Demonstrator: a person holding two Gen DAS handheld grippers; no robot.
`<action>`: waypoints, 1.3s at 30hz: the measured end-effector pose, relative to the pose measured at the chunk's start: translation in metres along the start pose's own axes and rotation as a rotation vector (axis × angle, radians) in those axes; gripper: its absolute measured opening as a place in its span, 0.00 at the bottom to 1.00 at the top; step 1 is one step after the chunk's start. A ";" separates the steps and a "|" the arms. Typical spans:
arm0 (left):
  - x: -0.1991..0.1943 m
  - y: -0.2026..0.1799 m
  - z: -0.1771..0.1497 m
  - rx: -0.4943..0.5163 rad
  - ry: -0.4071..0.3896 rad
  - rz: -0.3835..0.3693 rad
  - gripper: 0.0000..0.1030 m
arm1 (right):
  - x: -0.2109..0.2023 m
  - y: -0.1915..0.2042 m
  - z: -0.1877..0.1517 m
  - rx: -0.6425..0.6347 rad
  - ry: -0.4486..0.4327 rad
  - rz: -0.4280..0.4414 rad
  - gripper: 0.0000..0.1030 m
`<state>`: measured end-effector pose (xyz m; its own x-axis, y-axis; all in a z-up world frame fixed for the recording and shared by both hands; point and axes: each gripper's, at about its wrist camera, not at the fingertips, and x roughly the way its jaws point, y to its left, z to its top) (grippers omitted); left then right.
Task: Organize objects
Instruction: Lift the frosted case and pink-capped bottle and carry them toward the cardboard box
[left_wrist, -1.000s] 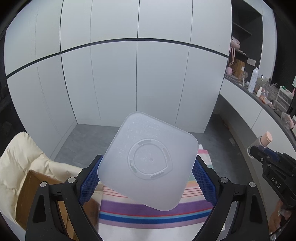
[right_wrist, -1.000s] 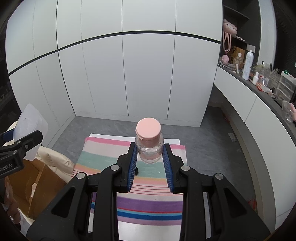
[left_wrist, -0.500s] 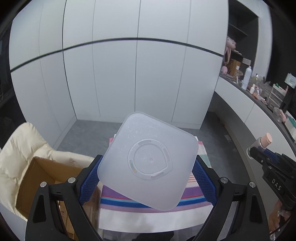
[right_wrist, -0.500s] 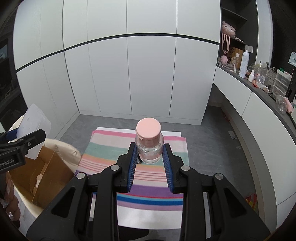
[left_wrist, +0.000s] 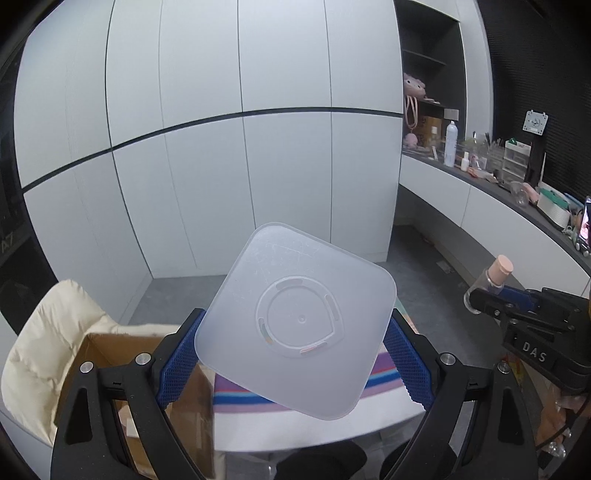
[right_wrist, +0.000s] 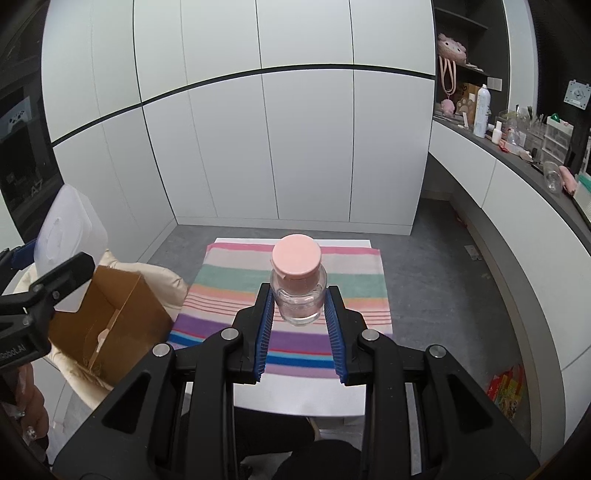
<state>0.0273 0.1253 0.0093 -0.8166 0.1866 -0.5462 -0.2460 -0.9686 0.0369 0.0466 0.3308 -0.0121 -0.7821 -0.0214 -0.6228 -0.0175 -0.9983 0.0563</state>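
A frosted white square plastic container (left_wrist: 295, 321) fills the middle of the left wrist view, its base facing the camera. My left gripper (left_wrist: 295, 334) is shut on it, blue pads on its two sides, jaws wide. The container (right_wrist: 66, 236) also shows at the left edge of the right wrist view. My right gripper (right_wrist: 298, 301) is shut on a clear glass bottle (right_wrist: 298, 295) with a pink cap, held upright above the striped cloth (right_wrist: 229, 291). In the left wrist view the bottle (left_wrist: 496, 273) and right gripper (left_wrist: 480, 299) show at the right.
A white table (right_wrist: 295, 391) carries the striped cloth. An open cardboard box (right_wrist: 110, 310) rests on a cream padded cushion (left_wrist: 48, 332) to its left. A cluttered counter (right_wrist: 517, 155) runs along the right wall. Colourful packets (right_wrist: 506, 387) lie on the grey floor.
Both grippers have drawn back from the white wall with their loads still held. The table's near edge and more of the cardboard box have come into view.
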 end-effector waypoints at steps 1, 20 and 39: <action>-0.004 0.001 -0.003 -0.011 0.006 -0.004 0.90 | -0.004 0.000 -0.004 0.001 0.001 0.003 0.28; -0.055 0.017 -0.073 -0.067 0.063 0.032 0.90 | -0.056 0.007 -0.093 0.016 0.088 -0.023 0.28; -0.060 0.051 -0.105 -0.150 0.116 0.085 0.90 | -0.050 0.005 -0.114 0.016 0.161 -0.021 0.28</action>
<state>0.1190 0.0478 -0.0442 -0.7634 0.0913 -0.6394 -0.0913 -0.9953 -0.0332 0.1565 0.3201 -0.0698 -0.6712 -0.0100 -0.7412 -0.0440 -0.9976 0.0534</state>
